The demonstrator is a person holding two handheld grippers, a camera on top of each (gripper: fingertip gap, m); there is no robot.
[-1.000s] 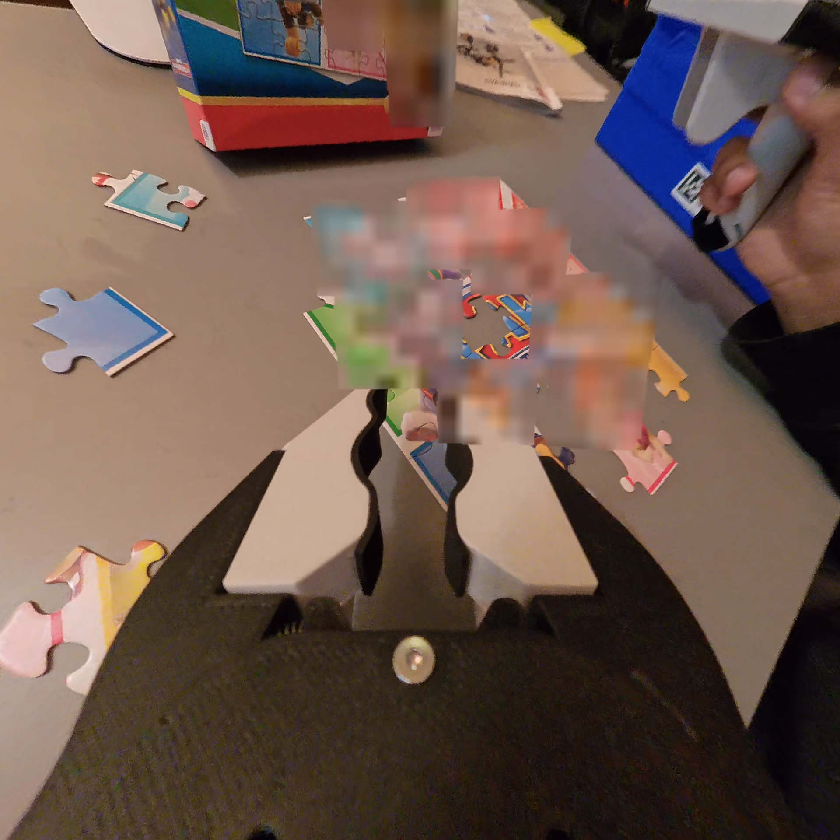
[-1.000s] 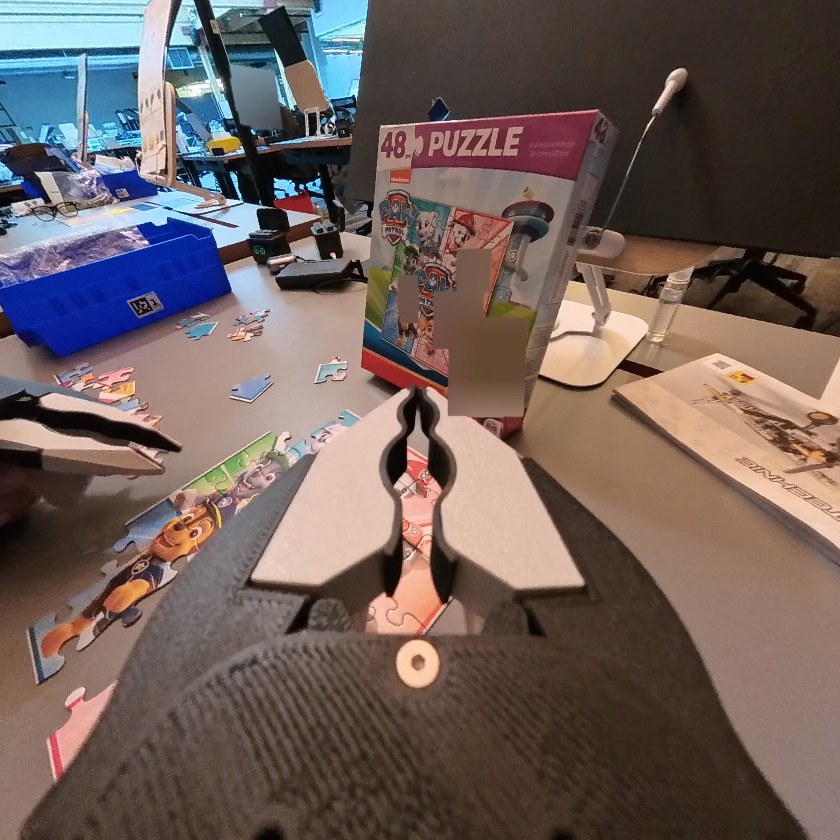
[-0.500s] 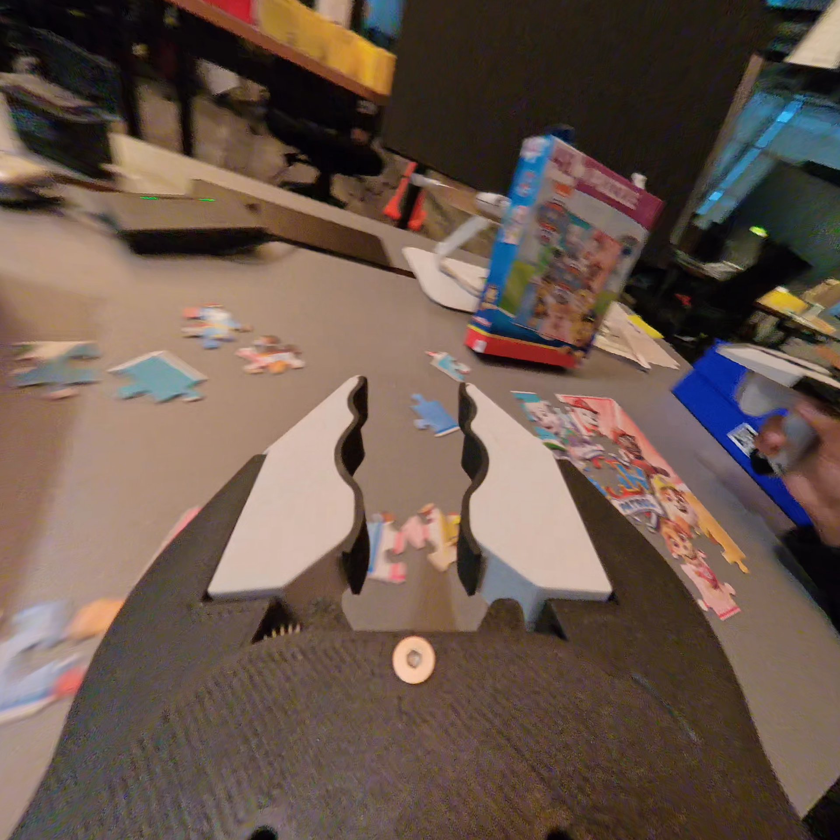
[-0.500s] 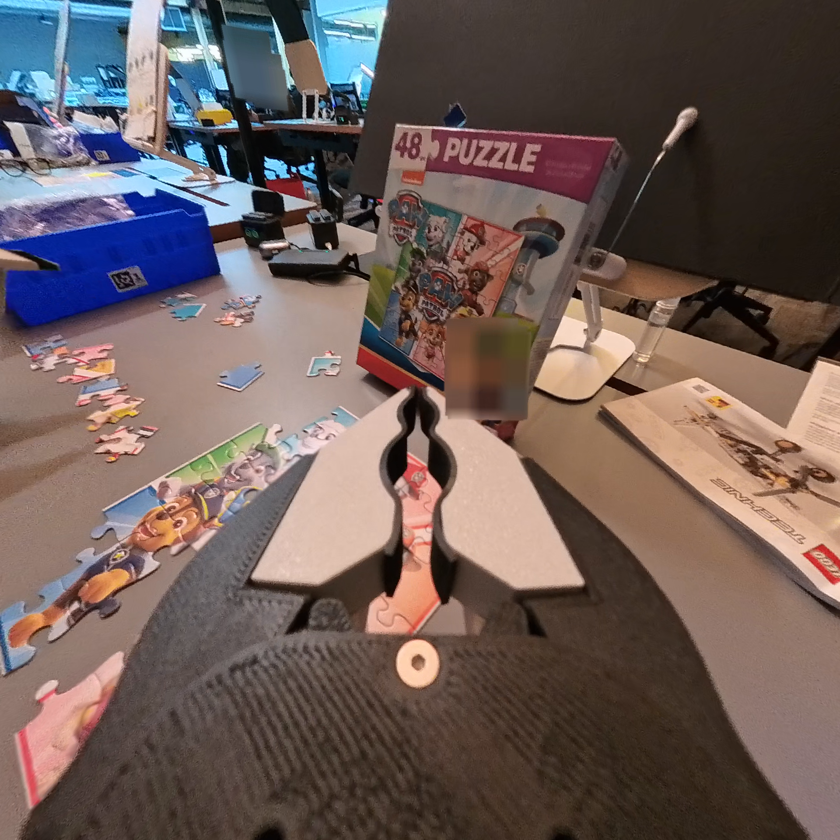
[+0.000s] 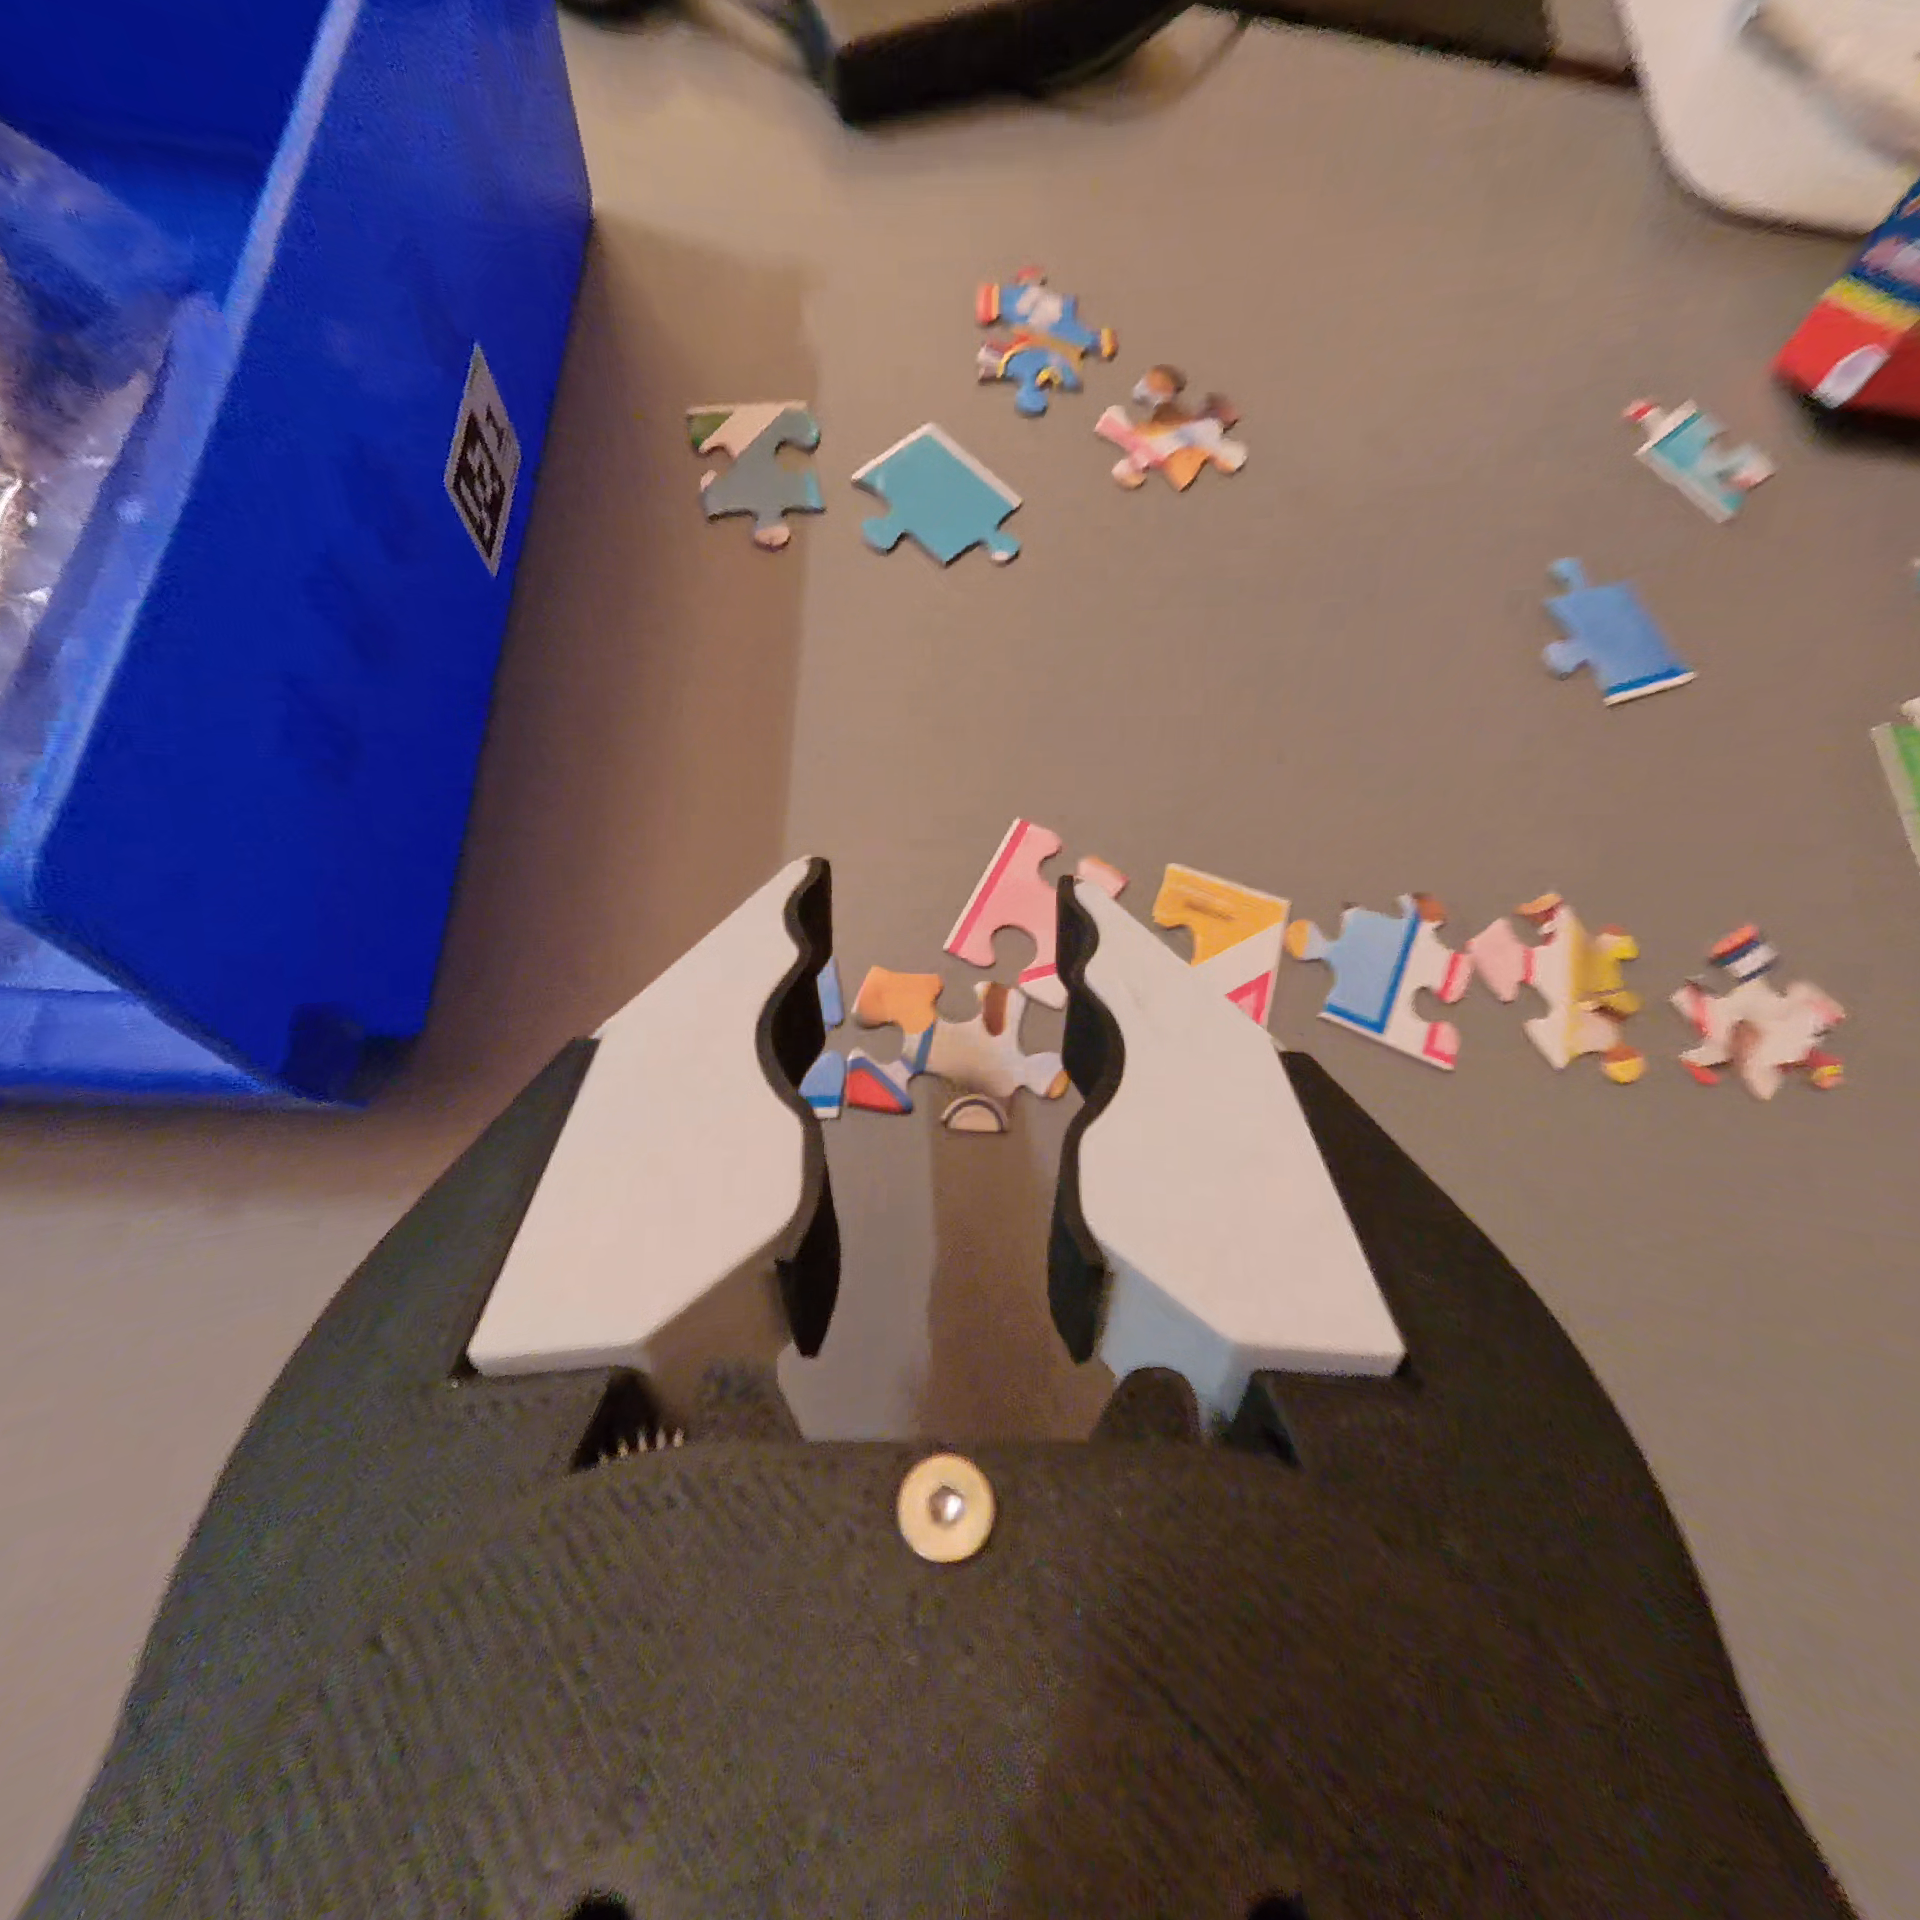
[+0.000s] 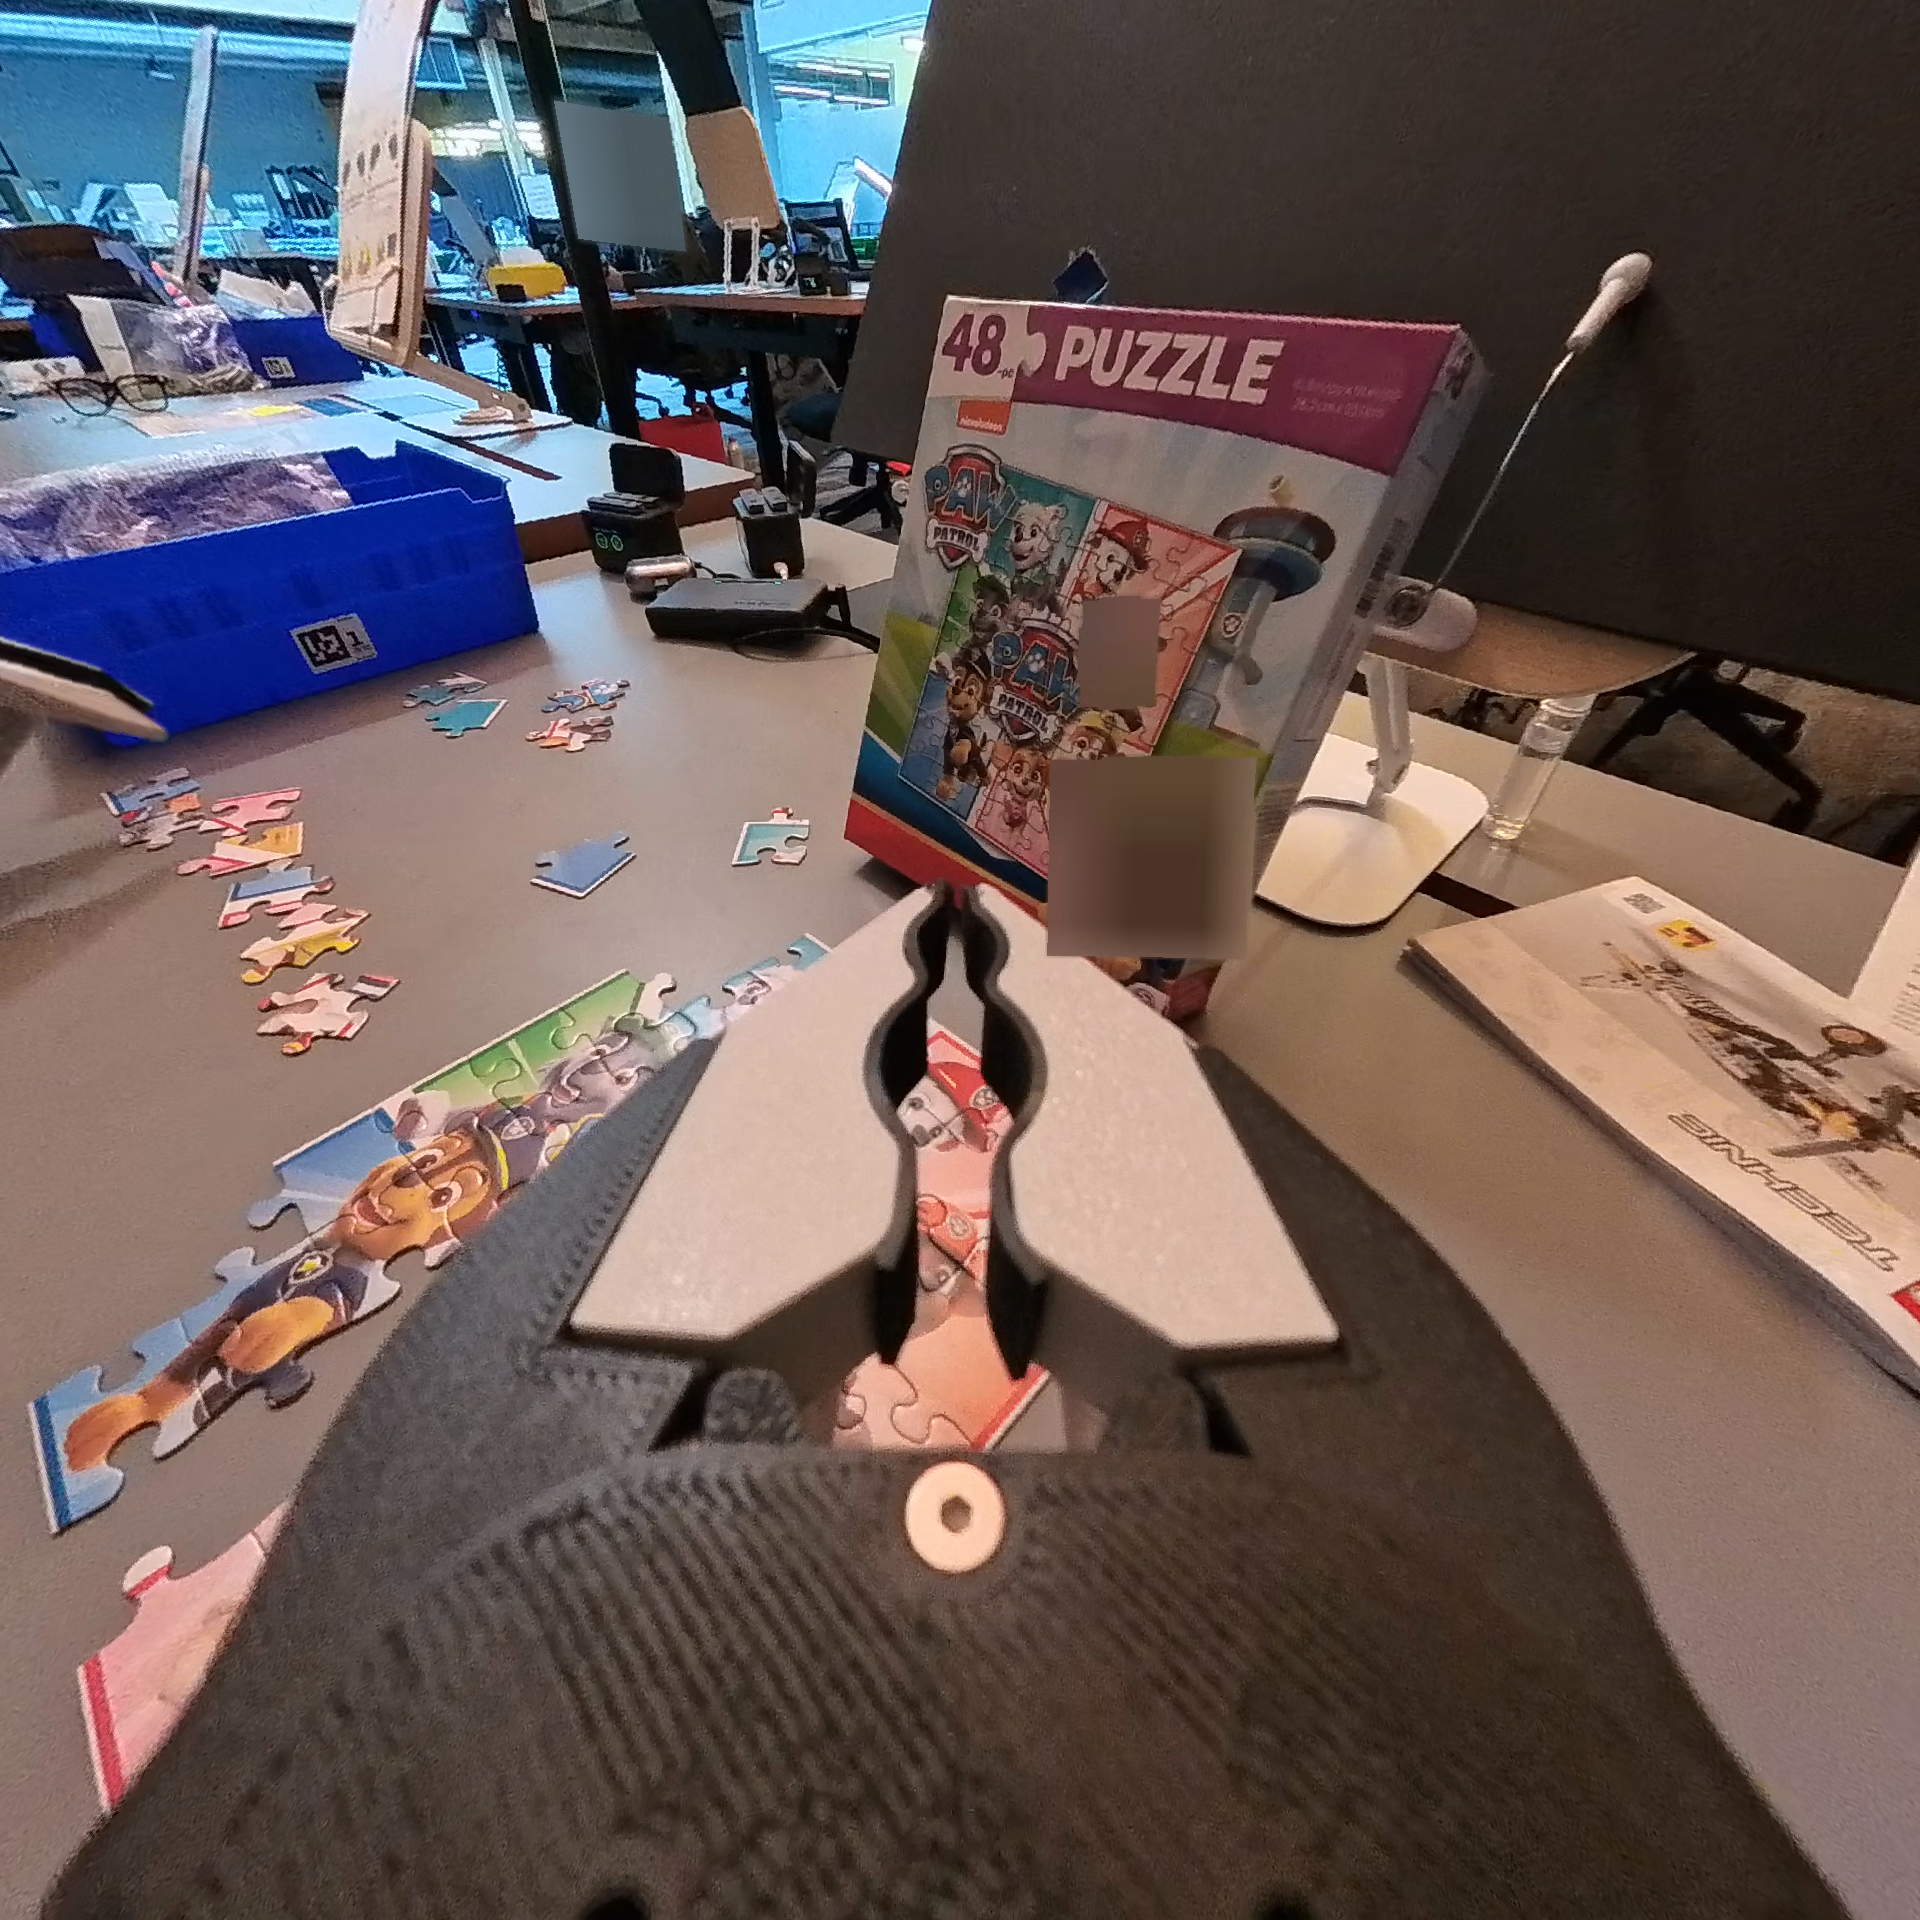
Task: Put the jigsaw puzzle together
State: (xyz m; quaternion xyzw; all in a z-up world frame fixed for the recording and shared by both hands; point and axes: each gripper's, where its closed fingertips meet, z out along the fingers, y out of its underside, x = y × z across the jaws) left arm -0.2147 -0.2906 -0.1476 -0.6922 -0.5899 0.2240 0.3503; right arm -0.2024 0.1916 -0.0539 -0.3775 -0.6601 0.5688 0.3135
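My left gripper (image 5: 940, 883) is open and empty. It hovers low over a row of loose puzzle pieces on the grey table (image 5: 1195, 675). An orange, white and blue piece (image 5: 956, 1039) lies on the table between the fingers, with neither pad touching it. A pink piece (image 5: 1003, 894) lies just beyond the fingertips, and a yellow piece (image 5: 1216, 920) lies to its right. My right gripper (image 6: 956, 899) is shut with nothing between its pads. It hangs above the part-assembled puzzle (image 6: 416, 1174), in front of the upright puzzle box (image 6: 1143, 582). The left gripper's tip (image 6: 73, 696) shows at the far left of the right wrist view.
A blue bin (image 5: 312, 520) stands close on the left of the loose pieces and also shows in the right wrist view (image 6: 260, 582). More pieces lie farther out, among them a teal one (image 5: 935, 494). A booklet (image 6: 1714, 1091), a white stand base (image 6: 1371, 842) and a black adapter (image 6: 738, 603) lie around the box. Left tips to right tips: about 50 centimeters. The left gripper is farther from the part-assembled puzzle (image 6: 416, 1174), some 30 centimeters, than the right, some 20 centimeters.
My left gripper swung left from over the assembled puzzle to the row of loose pieces by the blue bin, and its jaws opened wider. My right gripper stayed shut and almost still.
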